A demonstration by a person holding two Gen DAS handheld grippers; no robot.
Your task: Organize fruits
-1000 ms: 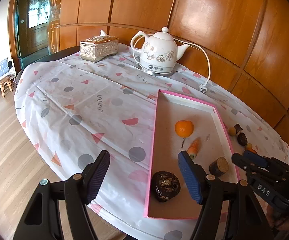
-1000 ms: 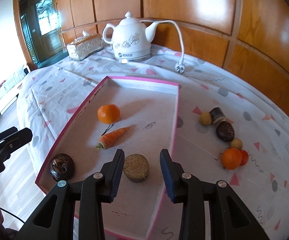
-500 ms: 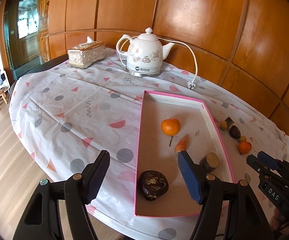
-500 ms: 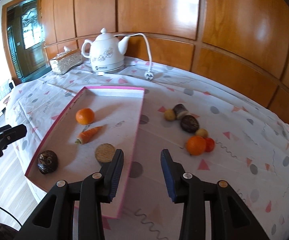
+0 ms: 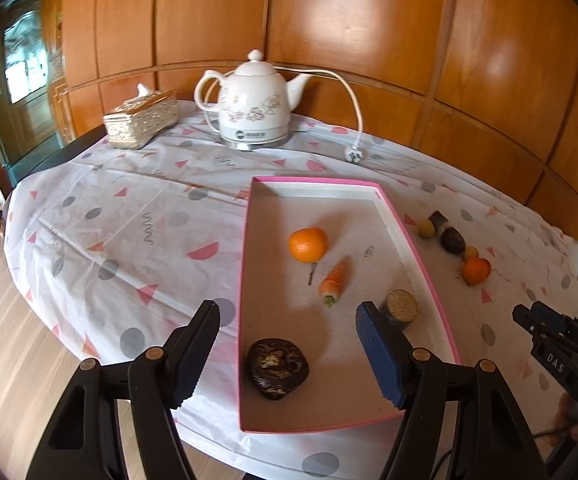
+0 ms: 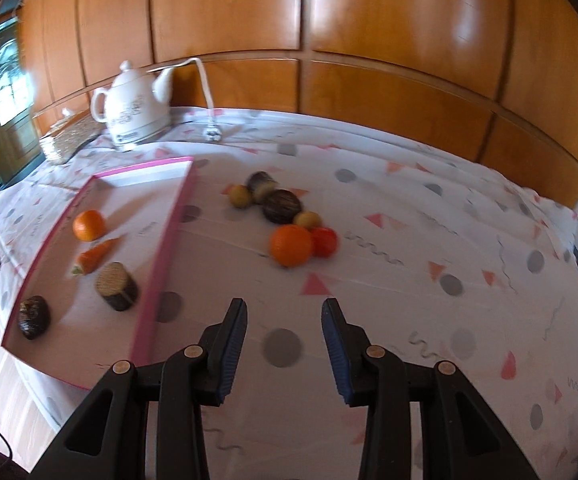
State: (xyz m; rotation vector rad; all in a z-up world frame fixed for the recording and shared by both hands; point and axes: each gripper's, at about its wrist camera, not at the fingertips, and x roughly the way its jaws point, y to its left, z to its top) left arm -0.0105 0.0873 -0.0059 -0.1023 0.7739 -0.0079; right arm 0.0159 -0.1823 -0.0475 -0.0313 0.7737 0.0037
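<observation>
While the right tongs hang empty and narrowly parted, the loose orange lies straight ahead, far nearer than the left tongs.

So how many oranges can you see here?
2. One orange lies inside the pink tray, beside the carrot; the other orange sits on the tablecloth, touching the loose pile right of the tray.

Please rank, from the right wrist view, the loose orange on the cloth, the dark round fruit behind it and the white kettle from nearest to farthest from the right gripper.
From the right gripper:
1. Loose orange, just ahead on the cloth.
2. Dark round fruit, behind the orange.
3. White kettle, far back on the left, by the wall.
</observation>
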